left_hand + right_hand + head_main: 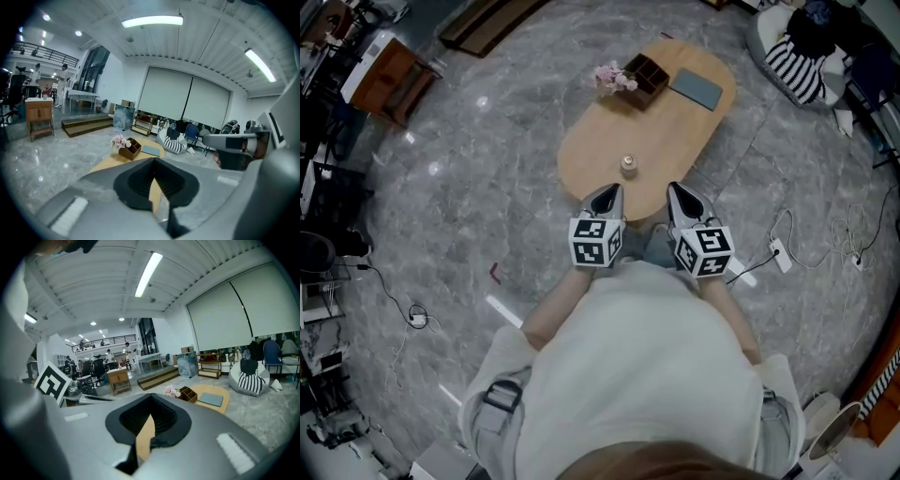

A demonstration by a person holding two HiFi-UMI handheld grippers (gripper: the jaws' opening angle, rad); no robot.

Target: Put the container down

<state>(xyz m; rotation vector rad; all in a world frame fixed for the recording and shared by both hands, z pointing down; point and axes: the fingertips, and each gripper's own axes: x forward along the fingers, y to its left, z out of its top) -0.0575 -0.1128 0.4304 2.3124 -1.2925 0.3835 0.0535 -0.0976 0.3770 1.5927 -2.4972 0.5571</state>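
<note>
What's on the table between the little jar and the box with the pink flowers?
Nothing: only bare wooden table lies between the little jar and the flower box. The head view shows it.

Ahead of the left gripper (607,194) and the right gripper (679,194) stretches an oval wooden table (591,150). At its far end sit a wooden box (647,75) with compartments, pink flowers (612,78) touching its left side, and a grey pad (696,88) just to its right. A power strip (780,255) lies on the floor, off to the right of the right gripper.
</note>
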